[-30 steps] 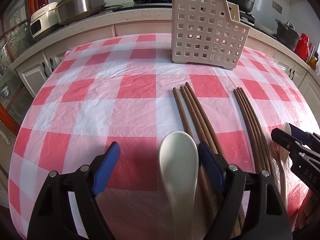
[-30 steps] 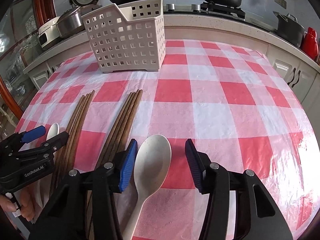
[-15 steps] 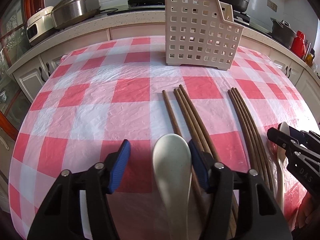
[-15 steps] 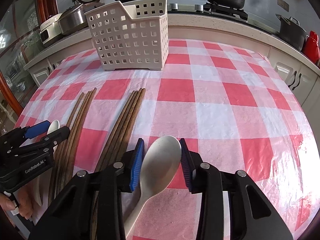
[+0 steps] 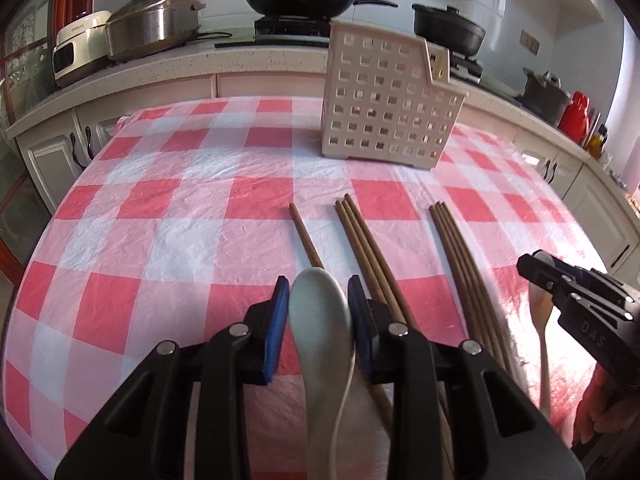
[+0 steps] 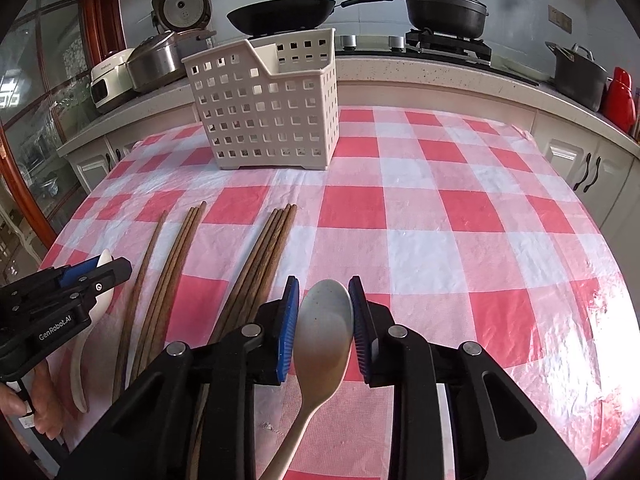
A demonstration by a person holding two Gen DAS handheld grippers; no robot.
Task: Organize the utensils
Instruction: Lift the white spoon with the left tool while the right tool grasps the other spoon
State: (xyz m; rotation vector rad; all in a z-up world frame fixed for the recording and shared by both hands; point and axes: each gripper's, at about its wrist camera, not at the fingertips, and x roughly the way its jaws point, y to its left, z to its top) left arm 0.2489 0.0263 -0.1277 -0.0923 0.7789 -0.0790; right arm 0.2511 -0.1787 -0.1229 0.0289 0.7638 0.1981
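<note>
My left gripper (image 5: 319, 308) is shut on the bowl of a white spoon (image 5: 320, 320), raised off the red-checked tablecloth (image 5: 180, 216). My right gripper (image 6: 325, 312) is shut on a second white spoon (image 6: 325, 328), also raised. Each gripper shows in the other's view, the right gripper (image 5: 532, 268) at the right edge and the left gripper (image 6: 116, 270) at the left edge. Brown wooden chopsticks (image 5: 376, 256) lie in groups on the cloth between them, also seen in the right wrist view (image 6: 260, 256). A cream perforated utensil basket (image 5: 388, 100) stands upright at the table's far side (image 6: 264, 108).
A kitchen counter (image 6: 440, 76) runs behind the table with a wok (image 6: 280, 16), black pots (image 6: 444, 8), rice cookers (image 5: 132, 28) and a red kettle (image 6: 618, 92). Cabinet doors (image 6: 580, 164) sit below it. A glass cabinet (image 6: 28, 120) stands at the left.
Both grippers closed from open onto their spoons and lifted them. One chopstick in the left group has shifted apart from the others.
</note>
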